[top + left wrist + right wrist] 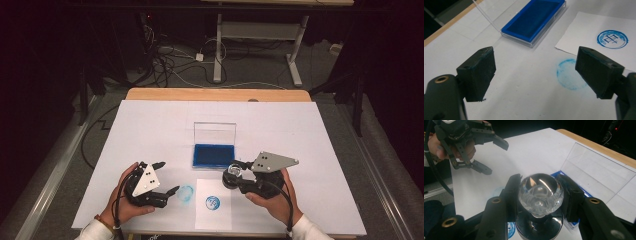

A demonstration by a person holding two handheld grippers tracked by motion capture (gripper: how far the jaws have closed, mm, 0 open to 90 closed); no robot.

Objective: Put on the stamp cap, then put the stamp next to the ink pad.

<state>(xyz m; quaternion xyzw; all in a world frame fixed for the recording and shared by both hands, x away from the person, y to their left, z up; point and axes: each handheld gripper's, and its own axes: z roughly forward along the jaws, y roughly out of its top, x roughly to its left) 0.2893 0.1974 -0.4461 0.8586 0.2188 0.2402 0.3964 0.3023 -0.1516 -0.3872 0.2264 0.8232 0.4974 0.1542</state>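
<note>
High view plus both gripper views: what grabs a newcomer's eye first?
Probably the blue ink pad at the table's middle, its clear lid standing open behind it. Next, the right gripper shut on a stamp with a faceted clear knob, just right of the pad. Then two round blue prints: a crisp one on the paper slip, a smudged one on the table cover beside the open left gripper.

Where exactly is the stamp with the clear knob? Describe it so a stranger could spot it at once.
Start at the white sheet covering the table, then find the open blue ink pad near its middle. Just right of the pad's front corner, the right gripper is clamped on the stamp. It is the one glassy thing there: a faceted clear ball knob on a dark round base.
</note>
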